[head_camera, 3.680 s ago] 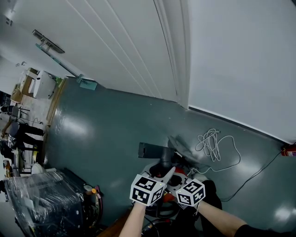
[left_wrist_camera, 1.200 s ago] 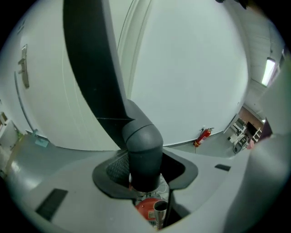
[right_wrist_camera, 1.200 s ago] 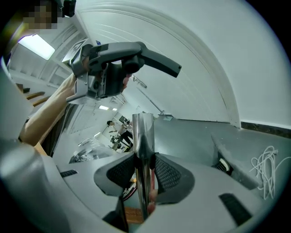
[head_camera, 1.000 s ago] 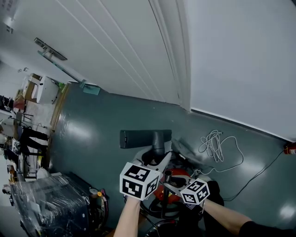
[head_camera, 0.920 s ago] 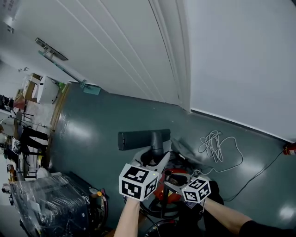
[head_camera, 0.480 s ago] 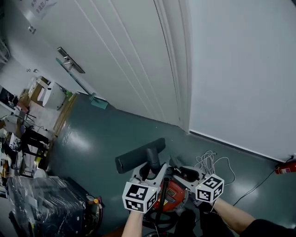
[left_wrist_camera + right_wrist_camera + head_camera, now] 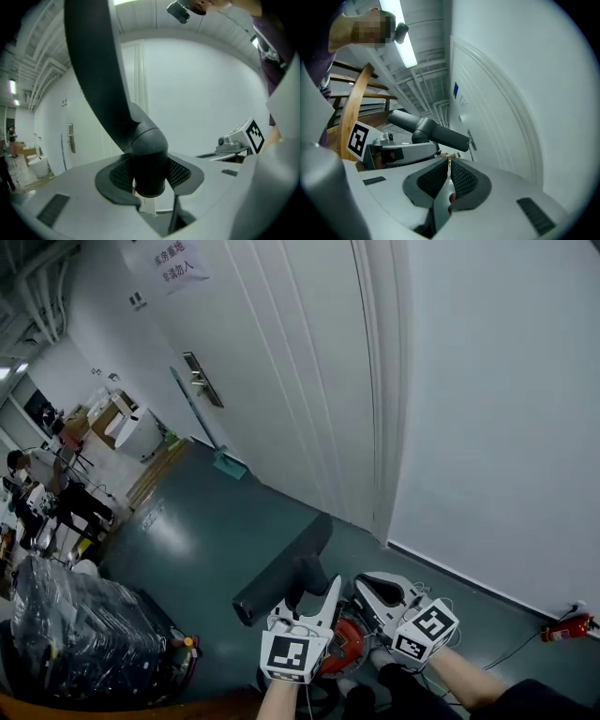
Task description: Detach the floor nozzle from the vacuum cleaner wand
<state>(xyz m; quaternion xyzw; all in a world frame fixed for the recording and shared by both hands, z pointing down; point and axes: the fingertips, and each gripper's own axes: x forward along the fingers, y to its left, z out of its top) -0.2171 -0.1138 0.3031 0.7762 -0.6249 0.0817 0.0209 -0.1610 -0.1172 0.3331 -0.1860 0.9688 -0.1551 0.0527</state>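
The dark grey floor nozzle [image 7: 281,573] hangs in the air in front of the white door, tilted with its far end up. My left gripper [image 7: 307,601] is shut on its round neck [image 7: 149,161], whose lower end shows bare between the pads. In the right gripper view the nozzle [image 7: 429,129] lies left of centre. My right gripper [image 7: 367,589] sits just right of the left one; its jaws have just been closing, and the pads [image 7: 461,178] now stand almost together with nothing between them. The red vacuum body [image 7: 349,641] lies on the floor beneath both grippers.
A white door with a metal handle [image 7: 202,381] and a white wall stand ahead. A green dustpan [image 7: 230,463] leans at the door's foot. Plastic-wrapped goods [image 7: 75,624] fill the lower left. A red fire extinguisher [image 7: 562,626] lies at the right.
Both grippers have risen, and the nozzle has come up with the left one and tilted. The right gripper's jaws, apart earlier, have come together. The head view has swung up toward the door.
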